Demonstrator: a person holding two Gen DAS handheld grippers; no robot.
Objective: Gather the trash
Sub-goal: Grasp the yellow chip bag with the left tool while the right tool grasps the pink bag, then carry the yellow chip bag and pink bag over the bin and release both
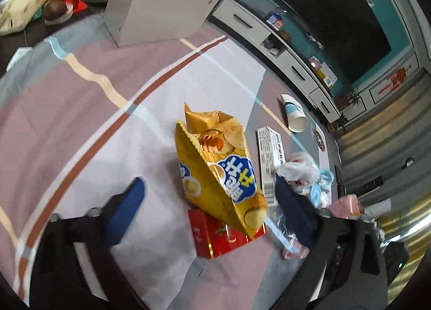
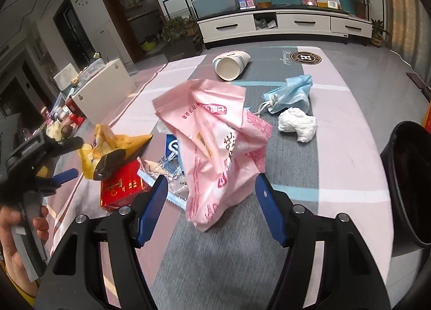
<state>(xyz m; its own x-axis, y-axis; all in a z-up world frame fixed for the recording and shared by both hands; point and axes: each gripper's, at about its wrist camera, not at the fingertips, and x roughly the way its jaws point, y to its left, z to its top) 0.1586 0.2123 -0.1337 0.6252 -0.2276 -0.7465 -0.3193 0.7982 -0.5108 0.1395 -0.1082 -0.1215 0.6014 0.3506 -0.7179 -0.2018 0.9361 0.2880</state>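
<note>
While both my tools hang over the striped cloth [image 2: 350, 110], stock of the trash reads thus. Item 1: yellow chip bag [image 1: 215, 164], lying on the cloth w/ one end propped on a red box [image 1: 215, 237]; prob. very light, crinkly film, slick, springs back when pinched, so best taken at the torn serrated mouth or a folded edge, not the puffed middle. My left gripper [image 1: 212, 199] is spread wide, pads either side of the bag, touching nothing that I can see, holding nothing. Item 2: pink wrapper [image 2: 215, 148], crumpled, standing up mid-cloth; soft, near weightless, prob. collapses under a pinch, so grab a bunched ridge low down. My right gripper [image 2: 210, 199] is likewise fully parted, lower end of the wrapper between the blue pads; contact can't be told, no grip. Also on cloth: paper cup [image 2: 229, 66] on its side at far end, crushable, take by rim; blue face mask [image 2: 291, 93] and white tissue wad [image 2: 297, 124] just beside each other, limp. Black bin [image 2: 409, 188] stands at the cloth's right edge, likely the drop point.
</note>
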